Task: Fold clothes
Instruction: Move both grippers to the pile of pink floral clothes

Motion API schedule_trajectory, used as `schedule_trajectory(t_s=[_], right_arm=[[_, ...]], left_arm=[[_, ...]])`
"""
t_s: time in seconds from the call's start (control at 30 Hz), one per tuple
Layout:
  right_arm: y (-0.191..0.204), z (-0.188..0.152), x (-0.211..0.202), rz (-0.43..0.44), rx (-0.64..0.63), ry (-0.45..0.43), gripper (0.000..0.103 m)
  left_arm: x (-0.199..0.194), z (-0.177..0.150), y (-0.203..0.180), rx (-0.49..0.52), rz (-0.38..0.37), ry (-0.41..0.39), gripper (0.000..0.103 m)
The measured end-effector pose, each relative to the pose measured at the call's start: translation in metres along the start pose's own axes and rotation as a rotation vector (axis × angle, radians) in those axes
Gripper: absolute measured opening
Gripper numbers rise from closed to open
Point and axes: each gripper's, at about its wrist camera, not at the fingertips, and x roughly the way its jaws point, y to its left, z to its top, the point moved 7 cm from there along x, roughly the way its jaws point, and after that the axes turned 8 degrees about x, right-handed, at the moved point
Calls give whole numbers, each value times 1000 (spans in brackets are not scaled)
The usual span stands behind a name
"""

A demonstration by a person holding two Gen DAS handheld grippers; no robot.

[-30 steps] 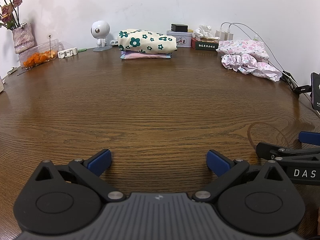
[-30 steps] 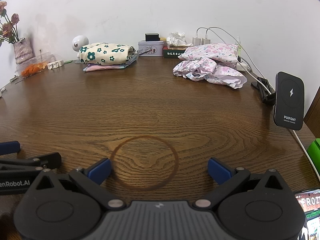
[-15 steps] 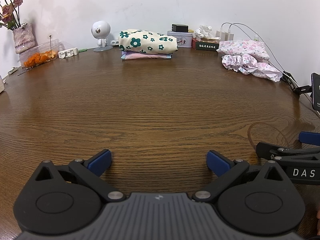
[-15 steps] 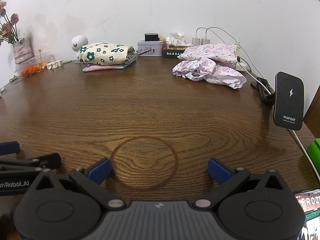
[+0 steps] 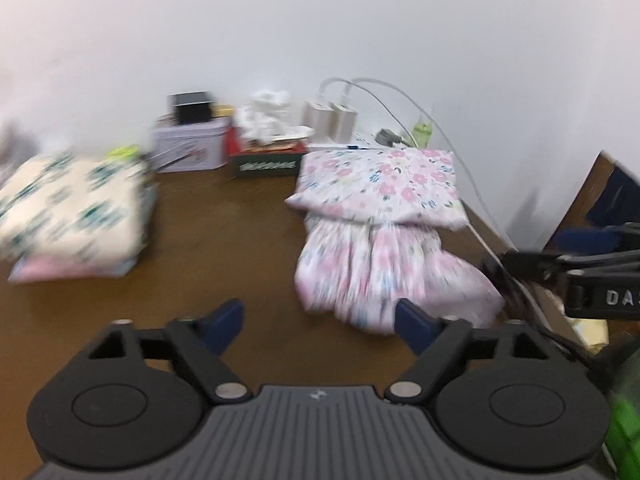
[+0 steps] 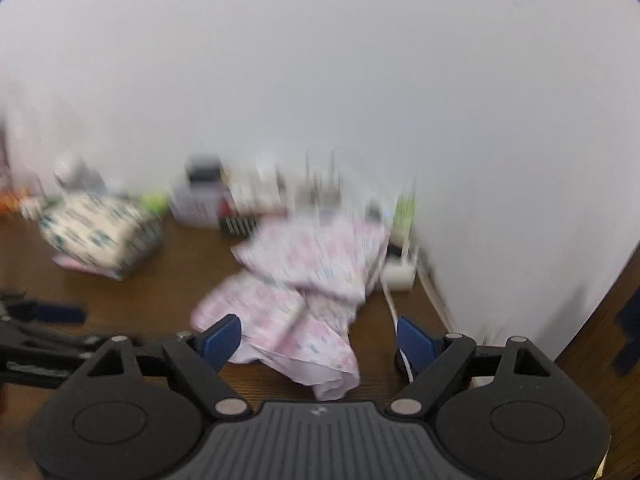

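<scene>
A crumpled pink floral garment (image 5: 384, 276) lies on the brown table at the back right, below a folded pink floral piece (image 5: 384, 184). Both frames are motion-blurred. My left gripper (image 5: 320, 320) is open and empty, just short of the crumpled garment's near left edge. My right gripper (image 6: 318, 334) is open and empty, hovering over the same crumpled garment (image 6: 288, 320). A folded cream cloth with green flowers (image 5: 72, 212) sits on a pink folded piece at the left. The right gripper shows at the right edge of the left wrist view (image 5: 580, 276).
Along the wall stand a white tin (image 5: 188, 148), a tissue box (image 5: 268, 160), chargers with white cables (image 5: 336, 120) and a power strip (image 6: 398, 274). The table's right edge (image 5: 520, 256) runs close beside the garment. A green object (image 5: 624, 420) is at the near right.
Both grippers have moved quickly forward and right from the table's near side to the pink garment at the back right. Their jaws stay open.
</scene>
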Motion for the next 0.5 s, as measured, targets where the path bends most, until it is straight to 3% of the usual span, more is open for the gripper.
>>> schedule_trajectory(t_s=[0.03,0.1,0.17,0.2,0.23,0.27,0.33,0.4,0.5], right_arm=[[-8,5,21,11,34,64,58],[-19,10,54,41,88,153,58],[-21,5,77,50,83,214,58],[-19,2,86,58,83,256,58],[-15,-3,93,80,95,317,51],[-11,-6,99,92,96,366,42],[-3,-5,95,83,65,373,0],[4,0,82,91,59,347,0],[16,33,5,231,113,163,0]], left_arm=[[20,5,-3,5,-19,35,76],[45,10,-5,1,-53,70,57],[60,10,-5,-10,-83,83,46],[66,9,-4,-13,-89,88,27],[70,7,-3,-17,-94,92,15],[74,7,-1,-27,-102,94,11],[57,13,1,-73,-136,43,7],[29,24,4,-112,-169,-33,6],[-54,56,2,-125,-216,-220,6]])
